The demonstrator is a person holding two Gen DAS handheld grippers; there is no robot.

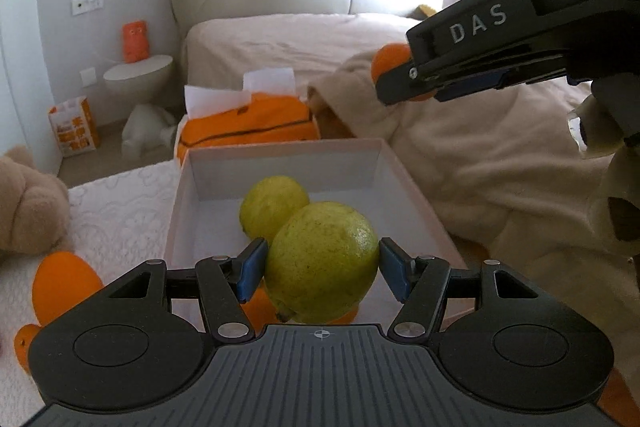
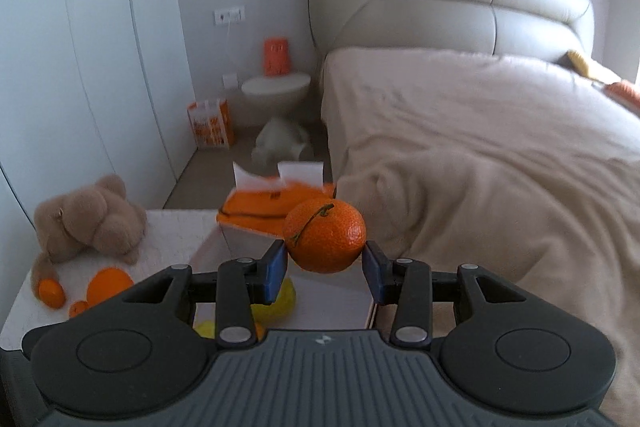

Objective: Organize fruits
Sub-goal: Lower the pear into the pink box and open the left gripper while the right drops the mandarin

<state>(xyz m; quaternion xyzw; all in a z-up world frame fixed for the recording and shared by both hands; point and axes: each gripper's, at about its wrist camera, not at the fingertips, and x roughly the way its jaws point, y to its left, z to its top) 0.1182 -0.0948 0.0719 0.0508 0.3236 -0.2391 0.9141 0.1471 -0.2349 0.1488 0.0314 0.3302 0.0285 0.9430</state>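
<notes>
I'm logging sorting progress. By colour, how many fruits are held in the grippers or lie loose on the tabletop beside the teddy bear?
Yellow-green: 1, the lemon in the left gripper.
Orange: 4, the mandarin in the right gripper, plus three orange fruits by the teddy bear.
Total: 5

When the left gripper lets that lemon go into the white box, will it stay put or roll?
The lemon looks round and firm, so it will likely roll a little on the white box's flat floor. The other lemon and the walls should stop it. Its pitted skin probably isn't slippery in the left gripper.
</notes>
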